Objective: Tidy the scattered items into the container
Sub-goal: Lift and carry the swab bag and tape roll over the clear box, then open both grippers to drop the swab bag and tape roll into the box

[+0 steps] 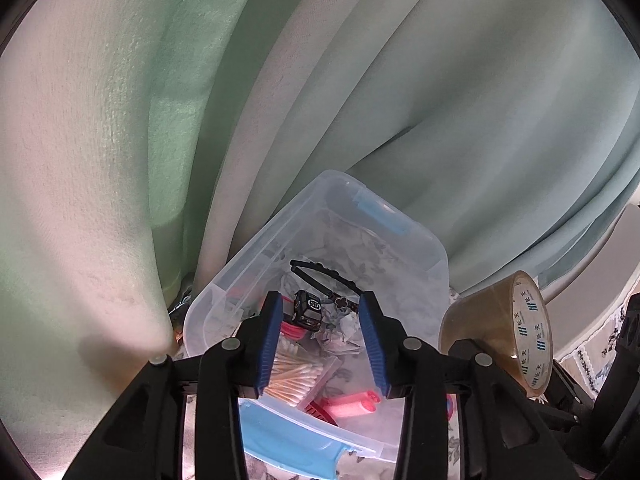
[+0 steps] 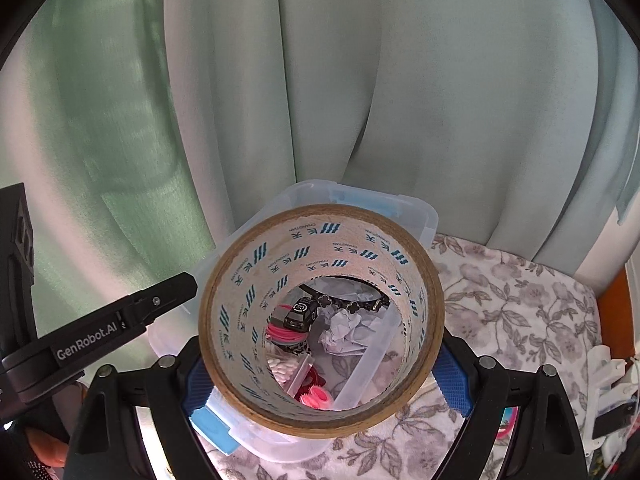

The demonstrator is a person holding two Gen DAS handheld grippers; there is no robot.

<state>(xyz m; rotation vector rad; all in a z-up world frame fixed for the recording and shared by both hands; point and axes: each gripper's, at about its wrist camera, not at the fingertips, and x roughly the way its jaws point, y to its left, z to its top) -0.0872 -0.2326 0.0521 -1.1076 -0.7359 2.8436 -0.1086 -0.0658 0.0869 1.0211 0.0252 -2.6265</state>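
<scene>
A clear plastic bin (image 1: 400, 256) with blue latches stands on the floral cloth, also in the right wrist view (image 2: 424, 220). In it lie a black toy car (image 1: 308, 308), a black headband (image 1: 320, 276), crumpled paper (image 1: 340, 332), cotton swabs (image 1: 292, 380) and pink items (image 1: 352, 404). My left gripper (image 1: 322, 344) is open and empty above the bin. My right gripper (image 2: 324, 376) is shut on a roll of brown tape (image 2: 320, 248), held over the bin's near rim. The tape also shows in the left wrist view (image 1: 516, 328).
Pale green curtains (image 2: 360, 80) hang right behind the bin. The floral tablecloth (image 2: 520, 304) stretches to the right. White plastic items (image 2: 604, 376) lie at the right edge. The left gripper's body (image 2: 100, 332) is at the left of the right wrist view.
</scene>
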